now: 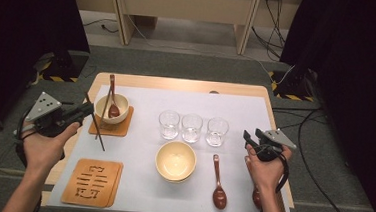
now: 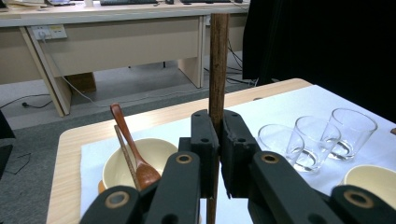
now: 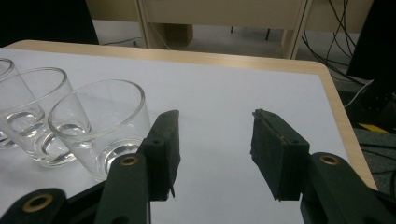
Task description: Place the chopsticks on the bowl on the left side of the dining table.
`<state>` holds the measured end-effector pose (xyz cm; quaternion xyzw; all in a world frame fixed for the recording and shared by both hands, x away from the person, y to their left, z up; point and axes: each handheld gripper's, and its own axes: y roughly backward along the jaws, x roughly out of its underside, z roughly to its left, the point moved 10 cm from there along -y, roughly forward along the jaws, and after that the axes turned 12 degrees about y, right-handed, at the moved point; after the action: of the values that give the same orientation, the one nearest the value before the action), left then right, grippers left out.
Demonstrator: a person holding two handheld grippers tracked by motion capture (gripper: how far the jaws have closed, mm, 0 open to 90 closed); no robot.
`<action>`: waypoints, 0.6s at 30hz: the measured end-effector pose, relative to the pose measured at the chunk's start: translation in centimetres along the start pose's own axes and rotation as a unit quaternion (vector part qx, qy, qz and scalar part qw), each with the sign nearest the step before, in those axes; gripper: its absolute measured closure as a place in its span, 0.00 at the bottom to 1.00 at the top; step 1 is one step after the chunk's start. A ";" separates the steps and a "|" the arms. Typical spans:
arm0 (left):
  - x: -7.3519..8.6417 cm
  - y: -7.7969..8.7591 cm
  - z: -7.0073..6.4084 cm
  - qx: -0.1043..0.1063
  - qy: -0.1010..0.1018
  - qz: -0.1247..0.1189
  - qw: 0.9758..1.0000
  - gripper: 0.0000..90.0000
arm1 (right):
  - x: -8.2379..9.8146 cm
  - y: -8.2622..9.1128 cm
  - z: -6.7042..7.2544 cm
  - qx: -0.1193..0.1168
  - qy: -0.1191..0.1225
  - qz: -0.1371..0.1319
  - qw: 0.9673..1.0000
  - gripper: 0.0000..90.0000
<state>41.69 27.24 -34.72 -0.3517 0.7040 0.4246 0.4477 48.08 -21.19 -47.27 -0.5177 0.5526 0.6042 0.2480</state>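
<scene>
Left gripper (image 1: 88, 110) clamped tight on a chopstick (image 1: 96, 124), at the table's left edge. In the left gripper view the stick (image 2: 218, 60) runs straight up between the pads; from above it slants, lower end over the sheet near the left coaster (image 1: 122, 127). It is held mid-shaft, off the surface.

Right gripper (image 1: 248, 138) sits at the right edge, jaws well apart, nothing between them. The right gripper view shows bare white sheet in the gap, nearest glass (image 3: 100, 126) just left of the left jaw, apart from it.

Left bowl (image 1: 120, 104) stands on the coaster, far left. A brown spoon (image 1: 112, 105) and a second chopstick (image 1: 104, 107) lean in it, handles pointing far. Three glasses (image 1: 191, 127) stand in a row mid-table, upright, close together. Second bowl (image 1: 175, 160) is just near of them. Another spoon (image 1: 218, 186) lies flat right of that bowl, bowl end near. A patterned coaster (image 1: 92, 182) lies at the near left corner, bare.

Surface: white sheet (image 1: 140, 193) over a light wood table (image 1: 177, 83), wood showing at the edges.

Room: grey carpet, black curtains left and right, pale wooden desk legs at the far side, cables on the floor far right, black-yellow tape at two stand bases.
</scene>
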 end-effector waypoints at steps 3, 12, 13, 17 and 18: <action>0.1 0.3 0.1 -0.001 0.000 0.000 1.000 0.93 | 0.0 0.0 0.0 0.001 0.001 -0.001 1.000 0.58; 0.7 1.5 0.9 -0.012 0.000 0.005 1.000 0.93 | 0.1 0.0 -0.1 0.003 0.002 -0.001 1.000 0.58; 0.8 1.7 1.1 -0.014 -0.001 0.006 1.000 0.93 | 0.1 0.0 -0.1 0.004 0.003 -0.001 1.000 0.59; 1.0 2.2 1.7 -0.022 0.001 0.004 1.000 0.93 | 0.2 0.0 0.0 0.002 0.003 0.000 1.000 0.59; 1.0 2.2 1.9 -0.023 0.001 0.005 1.000 0.93 | 0.2 0.0 0.0 0.002 0.004 0.000 1.000 0.59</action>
<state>40.04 29.68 -35.45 -0.3595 0.6961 0.4423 0.4364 48.04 -21.23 -47.44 -0.5195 0.5550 0.6011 0.2465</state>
